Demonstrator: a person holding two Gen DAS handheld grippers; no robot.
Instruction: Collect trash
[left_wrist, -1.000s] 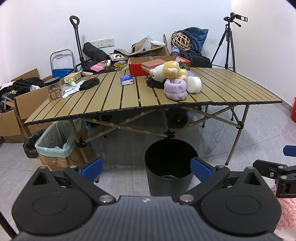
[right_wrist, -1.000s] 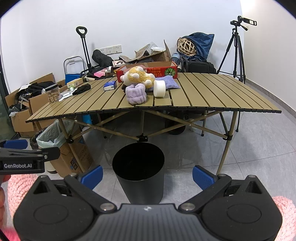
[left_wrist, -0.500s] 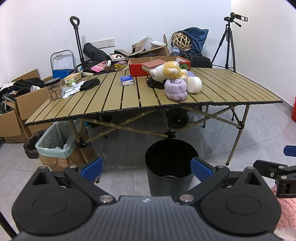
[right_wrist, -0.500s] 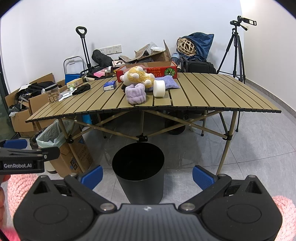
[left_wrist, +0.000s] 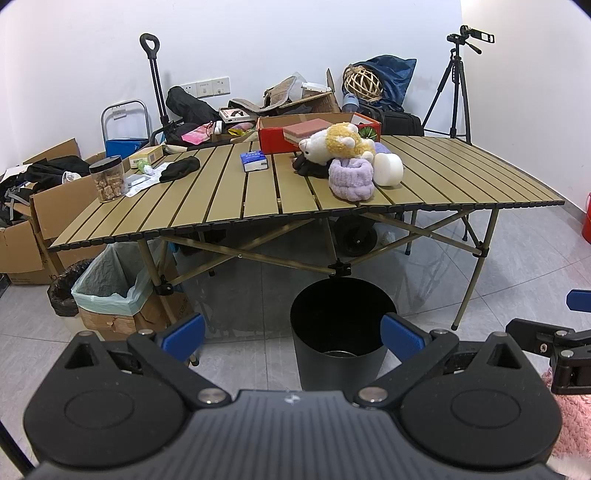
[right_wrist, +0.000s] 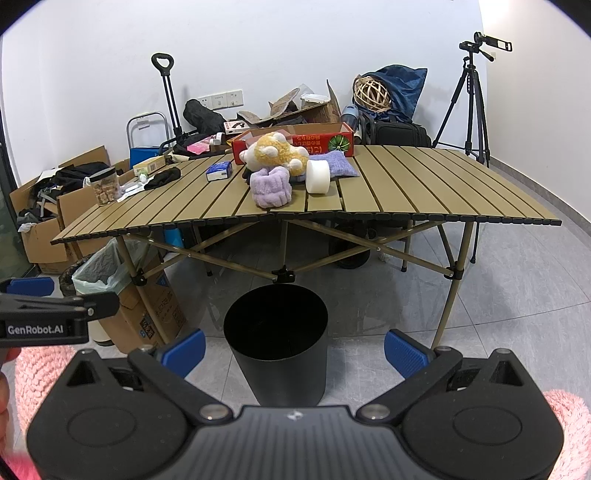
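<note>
A black round bin (left_wrist: 338, 328) (right_wrist: 276, 339) stands on the floor in front of the folding slat table (left_wrist: 461, 177) (right_wrist: 424, 184). My left gripper (left_wrist: 293, 338) is open and empty, low over the floor, with the bin between its blue pads. My right gripper (right_wrist: 293, 347) is likewise open and empty before the bin. On the table lie a white paper scrap (left_wrist: 142, 181), a small blue-white box (left_wrist: 254, 161) (right_wrist: 219, 172), a black cloth (left_wrist: 180, 168), a white roll (left_wrist: 388, 169) (right_wrist: 318, 176), a purple fluffy piece (left_wrist: 350, 179) (right_wrist: 270, 186) and a plush toy (left_wrist: 334, 143) (right_wrist: 275, 149).
A lined box bin (left_wrist: 110, 291) (right_wrist: 99, 273) stands by the table's left leg. A jar (left_wrist: 108, 178), a red box (left_wrist: 273, 134) (right_wrist: 317, 142), cardboard boxes (left_wrist: 22, 236) and bags crowd the back and left. A tripod (left_wrist: 458, 81) (right_wrist: 471, 96) stands at the right wall.
</note>
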